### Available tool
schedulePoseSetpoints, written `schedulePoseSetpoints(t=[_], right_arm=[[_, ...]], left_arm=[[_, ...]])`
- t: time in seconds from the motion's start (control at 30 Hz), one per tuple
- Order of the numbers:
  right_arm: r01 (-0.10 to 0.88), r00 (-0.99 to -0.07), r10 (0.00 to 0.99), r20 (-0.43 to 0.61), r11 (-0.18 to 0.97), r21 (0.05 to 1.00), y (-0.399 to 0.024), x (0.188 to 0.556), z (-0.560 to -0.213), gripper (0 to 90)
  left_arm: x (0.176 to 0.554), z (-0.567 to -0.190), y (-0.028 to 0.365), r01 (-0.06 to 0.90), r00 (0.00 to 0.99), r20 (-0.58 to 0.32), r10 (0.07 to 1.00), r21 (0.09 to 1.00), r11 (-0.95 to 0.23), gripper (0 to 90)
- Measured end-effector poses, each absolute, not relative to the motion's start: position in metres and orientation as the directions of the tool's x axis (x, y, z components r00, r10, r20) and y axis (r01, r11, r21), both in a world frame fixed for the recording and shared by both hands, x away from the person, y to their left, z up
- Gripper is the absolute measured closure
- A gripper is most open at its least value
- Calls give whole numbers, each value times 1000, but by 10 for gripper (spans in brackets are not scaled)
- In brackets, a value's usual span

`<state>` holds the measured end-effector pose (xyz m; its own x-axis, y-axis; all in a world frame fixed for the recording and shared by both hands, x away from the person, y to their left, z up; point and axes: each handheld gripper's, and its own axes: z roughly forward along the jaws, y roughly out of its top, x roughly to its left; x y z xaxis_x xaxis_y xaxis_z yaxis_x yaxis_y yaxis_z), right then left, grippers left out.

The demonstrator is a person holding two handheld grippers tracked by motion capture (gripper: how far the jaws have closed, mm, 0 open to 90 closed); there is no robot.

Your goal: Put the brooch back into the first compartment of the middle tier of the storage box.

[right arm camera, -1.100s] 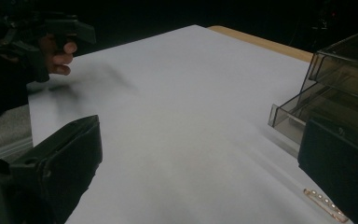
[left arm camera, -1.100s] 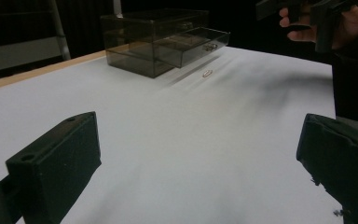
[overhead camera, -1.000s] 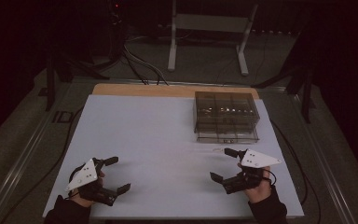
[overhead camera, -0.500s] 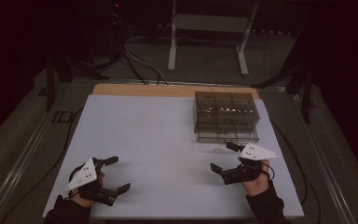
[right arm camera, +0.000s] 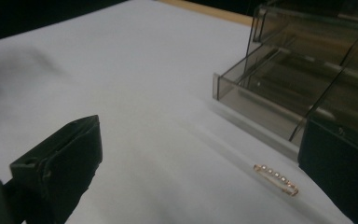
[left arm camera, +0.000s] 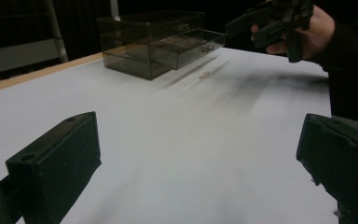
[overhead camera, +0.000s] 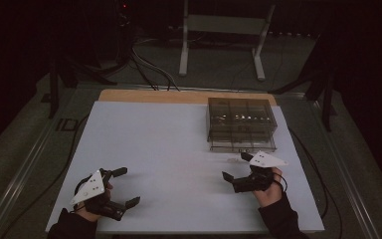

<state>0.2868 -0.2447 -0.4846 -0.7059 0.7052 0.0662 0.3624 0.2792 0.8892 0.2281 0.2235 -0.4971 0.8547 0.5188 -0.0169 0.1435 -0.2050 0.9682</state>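
One small gold pin (right arm camera: 276,179) set with a row of pale stones lies flat on the table (overhead camera: 169,149), just in front of the open lower drawer (right arm camera: 261,95) of one smoky clear box (overhead camera: 240,123). The box has two tiers, and its lower drawer is pulled out toward the person. In the left gripper view the pin (left arm camera: 204,74) shows as a tiny glint near the drawer.

The table is a white sheet with a wooden strip (overhead camera: 179,96) along its far edge. Beyond it the room is dark, with cables on the floor and a pale metal stand (overhead camera: 224,30).

There are two grippers. The right gripper (overhead camera: 235,168) hangs above the table near the pin, jaws wide apart and empty, pointing left of the box. The left gripper (overhead camera: 124,187) sits at the near left corner, well apart from the box, jaws spread wide, holding nothing.
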Motion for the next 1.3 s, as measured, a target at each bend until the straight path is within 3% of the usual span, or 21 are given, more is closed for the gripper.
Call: schedulePoseSetpoints(t=[0.2,0.83,1.1,1.3], right_arm=[[395,-698,713,65,308,865,-242,294,-492,0],[579,-570,793,214,202,790,-248,313,-504,0],[637,-538,814,219,222,738,-244,325,-513,0],[645,-527,827,195,239,726,-243,332,-515,98]], left_arm=[[228,-497,224,146,852,-20,523,968,-202,3],[228,-495,225,144,849,-24,527,971,-189,3],[227,-495,225,139,851,-20,525,972,-188,3],[228,-495,225,139,851,-19,524,972,-191,3]])
